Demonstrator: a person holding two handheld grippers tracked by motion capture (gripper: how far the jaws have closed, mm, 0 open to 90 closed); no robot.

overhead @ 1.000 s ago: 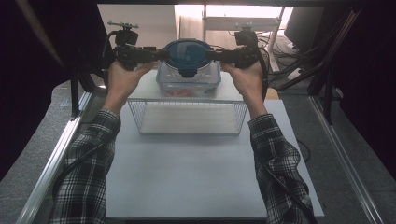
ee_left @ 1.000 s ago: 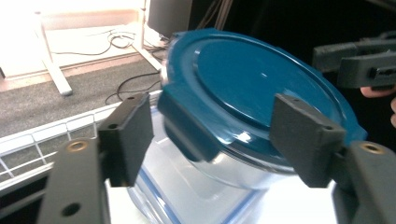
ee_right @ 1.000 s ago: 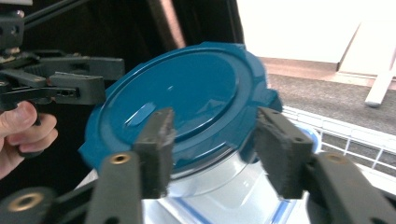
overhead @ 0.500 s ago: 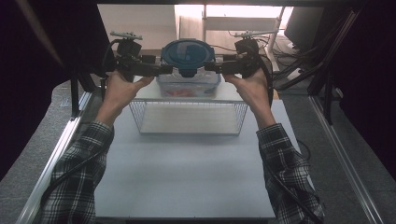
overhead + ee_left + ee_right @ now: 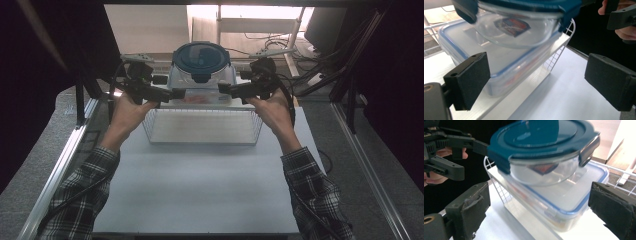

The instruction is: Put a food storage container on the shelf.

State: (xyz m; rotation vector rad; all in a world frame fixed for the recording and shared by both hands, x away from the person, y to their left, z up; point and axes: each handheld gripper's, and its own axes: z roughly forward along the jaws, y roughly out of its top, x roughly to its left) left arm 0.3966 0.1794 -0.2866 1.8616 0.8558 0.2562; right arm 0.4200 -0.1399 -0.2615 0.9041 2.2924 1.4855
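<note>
Grippers flank a round glass bowl (image 5: pixel 201 67) with a dark blue lid in the high view, the left gripper (image 5: pixel 176 93) at its left and the right gripper (image 5: pixel 223 89) at its right, each held in a hand above the far edge of a wire basket (image 5: pixel 202 140). The bowl sits on top of a clear rectangular container (image 5: pixel 172 80) with a blue-trimmed lid, which stands at the far edge of the white table (image 5: pixel 200 190). Both gripper tips stop just short of the container's sides; from here I cannot tell whether they touch it. The near half of the table is bare, with free room in front of the basket. Metal rails run along the table's left and right edges.

In the left gripper view, the two black jaws stand wide apart and hold nothing. The container (image 5: pixel 499 62) lies between them, nearer the left jaw, with the bowl (image 5: pixel 519 27) resting on its lid and overhanging it a little toward the right. The basket's wire rim (image 5: pixel 564 47) shows past the container's corner, and open white table spreads below the right jaw. The right gripper (image 5: pixel 621 17) and fingers are at the upper right.

In the right gripper view, the jaws are likewise spread wide with nothing in them. The bowl (image 5: pixel 544 157) and container (image 5: pixel 564 205) fill the gap, the container's corner close to the right jaw. The left gripper (image 5: pixel 446 147) shows at the upper left, beyond the basket's rim (image 5: pixel 496 182).
</note>
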